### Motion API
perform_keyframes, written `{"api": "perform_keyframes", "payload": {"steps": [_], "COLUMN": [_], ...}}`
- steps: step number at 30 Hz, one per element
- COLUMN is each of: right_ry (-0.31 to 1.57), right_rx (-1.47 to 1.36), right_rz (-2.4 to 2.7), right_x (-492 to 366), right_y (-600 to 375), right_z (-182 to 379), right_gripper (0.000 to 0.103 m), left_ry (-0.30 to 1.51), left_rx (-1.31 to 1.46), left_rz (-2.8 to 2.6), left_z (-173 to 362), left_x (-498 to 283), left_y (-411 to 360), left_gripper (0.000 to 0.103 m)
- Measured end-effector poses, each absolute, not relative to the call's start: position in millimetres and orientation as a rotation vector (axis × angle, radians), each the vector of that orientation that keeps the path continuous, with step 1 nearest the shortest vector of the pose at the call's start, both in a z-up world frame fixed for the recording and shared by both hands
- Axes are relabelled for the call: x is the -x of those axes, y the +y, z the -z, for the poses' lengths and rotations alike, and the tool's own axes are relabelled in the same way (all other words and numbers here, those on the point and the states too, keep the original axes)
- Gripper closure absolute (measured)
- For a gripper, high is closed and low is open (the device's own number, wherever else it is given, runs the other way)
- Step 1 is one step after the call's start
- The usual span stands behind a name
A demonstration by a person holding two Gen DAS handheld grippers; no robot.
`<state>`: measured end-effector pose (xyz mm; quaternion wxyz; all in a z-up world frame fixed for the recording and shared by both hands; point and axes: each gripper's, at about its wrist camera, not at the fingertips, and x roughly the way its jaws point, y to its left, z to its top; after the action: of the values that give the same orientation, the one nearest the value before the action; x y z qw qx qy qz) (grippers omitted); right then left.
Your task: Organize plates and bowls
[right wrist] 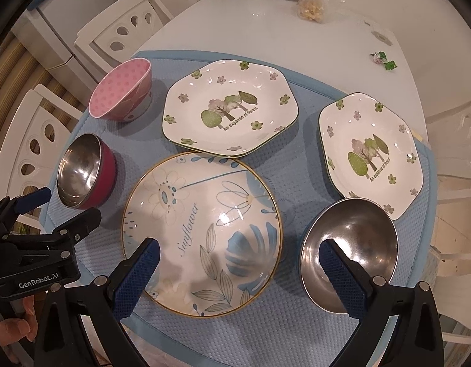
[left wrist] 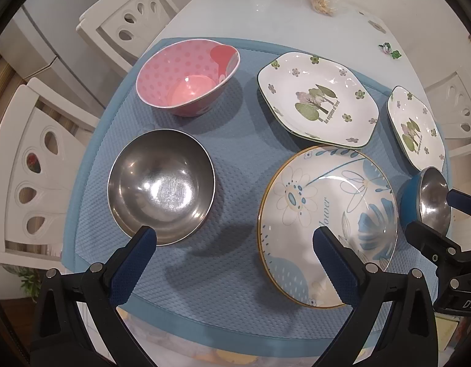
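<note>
A blue mat (right wrist: 266,321) is covering the near end of the table (right wrist: 235,24), carrying all the dishes. Largest, the round plate (right wrist: 201,232) is lying by the mat's near edge; it is probably heavy, glazed and slick, breakable, best pinched at its raised rim. Two hexagonal plates are sitting behind it, one (right wrist: 229,107) mid-mat toward the far edge, one (right wrist: 370,153) at the right edge, each seemingly resting on another plate; likewise brittle. The pink bowl (left wrist: 186,79) is standing at the far left corner, looking light. Two steel bowls, one (left wrist: 162,186) at the left edge, one (right wrist: 348,250) near right, are looking light, stiff and slippery. All are sitting empty. Both the left gripper (left wrist: 235,241) and right gripper (right wrist: 240,255) are hovering, spread wide, gripping nothing
</note>
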<state>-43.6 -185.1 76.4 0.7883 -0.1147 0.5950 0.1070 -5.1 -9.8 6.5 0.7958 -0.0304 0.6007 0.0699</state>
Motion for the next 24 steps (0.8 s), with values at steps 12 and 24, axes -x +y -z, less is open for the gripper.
{"api": "perform_keyframes", "payload": {"steps": [12,24], "right_ry": [1.292,1.283], "right_rx": [0.255,0.248], "right_rz": [-0.250,-0.251], "right_x": [45.0,45.0], "right_y": [-185.1,-184.8], "right_z": [-75.3,-78.2], "right_gripper": [0.000,0.000], "left_ry": [1.284,1.284], "left_rx": [0.057,0.058], "left_rz": [-0.149,-0.149], "left_z": [-8.3,-9.3], "left_x": [7.5,10.2], "left_y": [-13.2,-14.3], "left_gripper": [0.001,0.001]}}
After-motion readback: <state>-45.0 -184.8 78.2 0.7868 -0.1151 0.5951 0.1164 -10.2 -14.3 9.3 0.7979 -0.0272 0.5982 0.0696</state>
